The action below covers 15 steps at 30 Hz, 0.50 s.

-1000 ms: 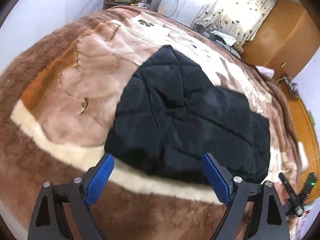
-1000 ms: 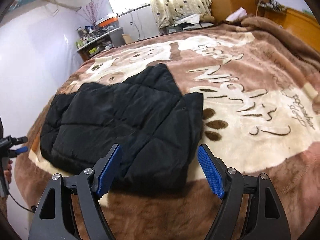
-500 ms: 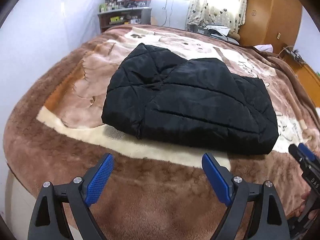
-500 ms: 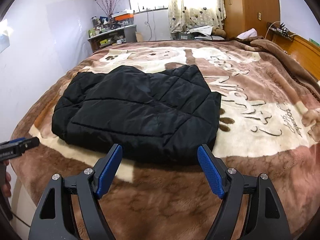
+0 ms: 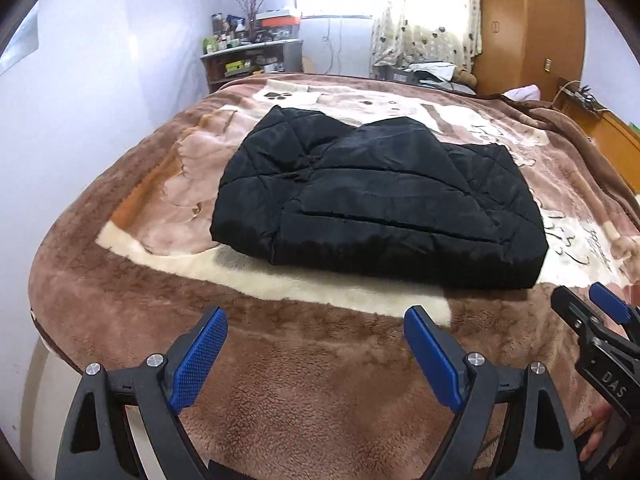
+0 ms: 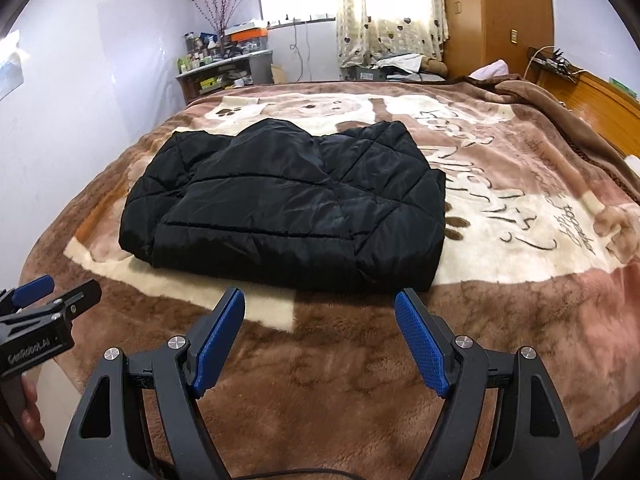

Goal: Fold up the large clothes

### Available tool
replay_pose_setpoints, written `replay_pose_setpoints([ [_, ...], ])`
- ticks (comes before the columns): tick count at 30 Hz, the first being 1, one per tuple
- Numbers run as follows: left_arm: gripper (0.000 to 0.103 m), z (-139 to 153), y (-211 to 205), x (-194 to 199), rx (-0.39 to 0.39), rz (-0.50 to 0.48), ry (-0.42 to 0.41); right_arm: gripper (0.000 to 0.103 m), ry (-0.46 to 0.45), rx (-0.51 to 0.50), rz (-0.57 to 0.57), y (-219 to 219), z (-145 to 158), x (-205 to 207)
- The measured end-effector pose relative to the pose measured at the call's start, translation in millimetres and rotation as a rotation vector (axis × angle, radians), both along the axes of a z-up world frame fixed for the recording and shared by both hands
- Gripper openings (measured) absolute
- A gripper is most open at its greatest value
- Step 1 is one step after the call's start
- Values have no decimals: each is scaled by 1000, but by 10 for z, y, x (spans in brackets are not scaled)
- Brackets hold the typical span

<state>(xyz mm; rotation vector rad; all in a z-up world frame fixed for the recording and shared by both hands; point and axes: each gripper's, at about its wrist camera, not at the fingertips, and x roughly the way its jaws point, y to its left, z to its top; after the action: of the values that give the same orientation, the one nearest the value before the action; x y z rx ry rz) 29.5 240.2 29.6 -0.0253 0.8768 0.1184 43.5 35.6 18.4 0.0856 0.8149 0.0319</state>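
A black quilted jacket (image 5: 376, 200) (image 6: 288, 208) lies folded into a thick rectangle in the middle of the bed. My left gripper (image 5: 316, 320) hangs open over the brown blanket, short of the jacket's near edge, with nothing between its blue pads. My right gripper (image 6: 320, 304) is open too and empty, just in front of the jacket's near hem. Each gripper shows in the other's view: the right one (image 5: 592, 308) at the right edge, the left one (image 6: 56, 288) at the left edge, held by a hand.
The plush brown and cream blanket (image 5: 320, 380) covers the whole bed; its near edge drops off at lower left. A cluttered shelf (image 6: 224, 68) stands by the far wall, a curtained window (image 6: 392, 8) behind it. A wooden wardrobe (image 5: 532, 28) and headboard (image 6: 592, 96) are at the right.
Both grippers have pulled back from the jacket toward the near side of the bed and levelled out. The jacket, under them before, now lies whole ahead of them.
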Motion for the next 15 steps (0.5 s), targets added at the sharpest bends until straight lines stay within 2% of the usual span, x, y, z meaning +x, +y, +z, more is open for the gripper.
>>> replay_pose_setpoints([
  [6, 90, -12, 8, -80, -34, 6, -7, 78, -7, -15, -2, 36, 25, -59],
  [15, 90, -15, -36, -152, -3, -7, -20, 78, -6, -11, 5, 70, 21, -120],
])
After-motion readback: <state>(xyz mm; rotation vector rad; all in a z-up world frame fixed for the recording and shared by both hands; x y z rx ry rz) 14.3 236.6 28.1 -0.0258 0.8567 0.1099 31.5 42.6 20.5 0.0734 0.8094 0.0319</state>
